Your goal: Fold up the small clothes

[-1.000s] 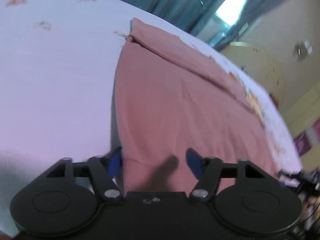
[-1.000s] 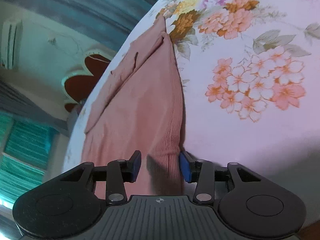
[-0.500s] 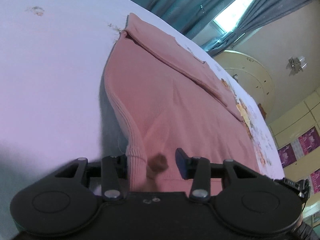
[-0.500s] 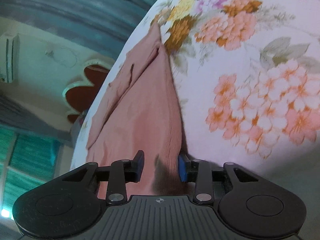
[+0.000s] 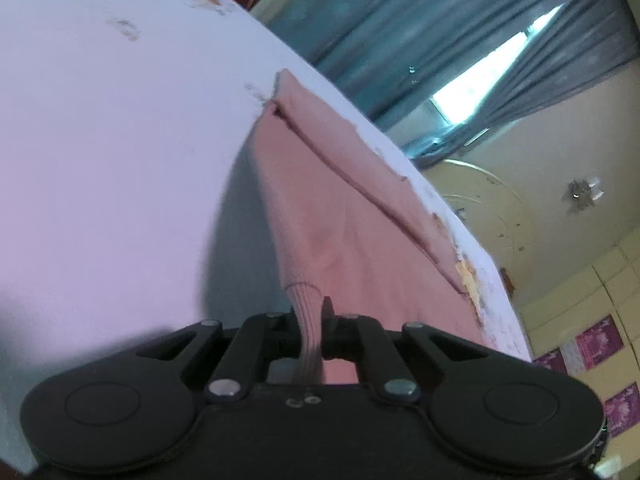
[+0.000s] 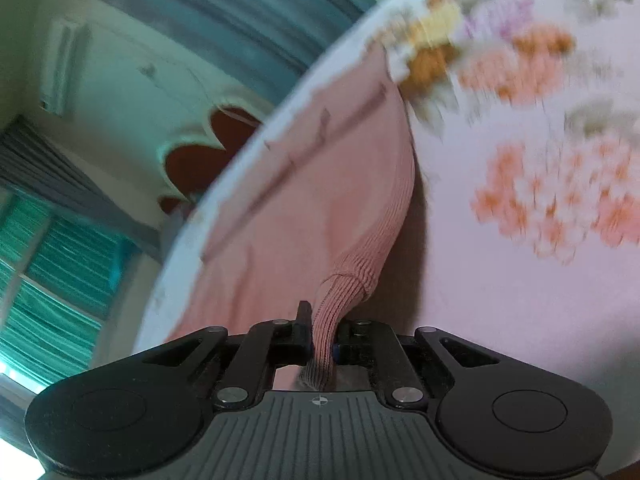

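A pink ribbed knit garment point(image 5: 340, 216) lies spread on a white floral bedsheet point(image 5: 120, 128), its far part folded over in a strip. My left gripper point(image 5: 312, 330) is shut on the garment's near left corner, with the ribbed hem pinched between the black fingers and lifted off the sheet. In the right wrist view the same pink garment point(image 6: 320, 200) runs away from me. My right gripper point(image 6: 322, 340) is closing, its pads pressing on the near right ribbed corner, which is raised above the sheet point(image 6: 520, 280).
The bed's far edge curves close behind the garment in both views. Beyond it are teal curtains point(image 5: 420, 32), a bright window point(image 5: 492, 68), a headboard point(image 6: 208, 156) and a yellow wall with purple tiles point(image 5: 600, 340).
Both grippers went from open around the garment's near corners to shut on them. The pinched corners have risen off the sheet and shadows show beneath the fabric edges.
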Tool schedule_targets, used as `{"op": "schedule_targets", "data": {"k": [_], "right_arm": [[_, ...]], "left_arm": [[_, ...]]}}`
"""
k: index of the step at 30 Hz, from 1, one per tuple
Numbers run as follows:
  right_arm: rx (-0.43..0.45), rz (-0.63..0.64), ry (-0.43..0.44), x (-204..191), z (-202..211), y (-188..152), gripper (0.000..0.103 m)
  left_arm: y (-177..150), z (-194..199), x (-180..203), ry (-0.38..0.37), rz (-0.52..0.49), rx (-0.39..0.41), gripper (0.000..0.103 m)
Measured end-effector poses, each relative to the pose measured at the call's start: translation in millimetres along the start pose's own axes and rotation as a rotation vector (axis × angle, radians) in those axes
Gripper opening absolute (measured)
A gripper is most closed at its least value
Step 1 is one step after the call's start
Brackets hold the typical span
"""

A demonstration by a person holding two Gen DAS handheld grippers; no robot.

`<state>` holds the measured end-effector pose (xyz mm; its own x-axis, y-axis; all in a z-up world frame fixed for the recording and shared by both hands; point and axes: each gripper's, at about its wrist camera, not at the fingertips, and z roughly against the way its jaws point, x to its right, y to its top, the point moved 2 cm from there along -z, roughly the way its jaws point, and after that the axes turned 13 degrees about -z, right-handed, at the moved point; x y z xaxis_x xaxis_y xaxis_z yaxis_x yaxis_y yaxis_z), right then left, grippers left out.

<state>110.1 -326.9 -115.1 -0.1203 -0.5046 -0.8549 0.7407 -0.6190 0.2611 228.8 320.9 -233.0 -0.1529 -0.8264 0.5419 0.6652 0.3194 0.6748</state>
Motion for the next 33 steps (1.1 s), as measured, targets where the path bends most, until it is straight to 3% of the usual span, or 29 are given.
{"op": "schedule_targets", "data": {"k": [2, 4, 9, 19, 25, 33], "right_arm": [[0.005, 0.034, -0.045, 0, -4, -2, 0.008], [-0.02, 0.018, -0.093, 7, -18, -1, 0.008], [0.04, 0.037, -0.037, -17, -11, 14, 0.008], [0.155, 0.077, 0.031, -93, -36, 101, 0.008], [0.221, 0.026, 0.018, -113, -71, 166, 0.008], [0.207, -0.028, -0.049, -101, -152, 229, 0.008]], "left_arm": [[-7, -11, -2, 0.048, -0.004, -0.06, 0.005], [-7, -7, -7, 0.022, 0.067, -0.014, 0.005], [10, 7, -8, -0.072, 0.175, 0.097, 0.005], [113, -20, 22, -0.231, 0.234, 0.263, 0.005], [177, -79, 35, -0.225, 0.202, 0.232, 0.005], [215, -149, 16, -0.157, 0.221, 0.132, 0.005]]}}
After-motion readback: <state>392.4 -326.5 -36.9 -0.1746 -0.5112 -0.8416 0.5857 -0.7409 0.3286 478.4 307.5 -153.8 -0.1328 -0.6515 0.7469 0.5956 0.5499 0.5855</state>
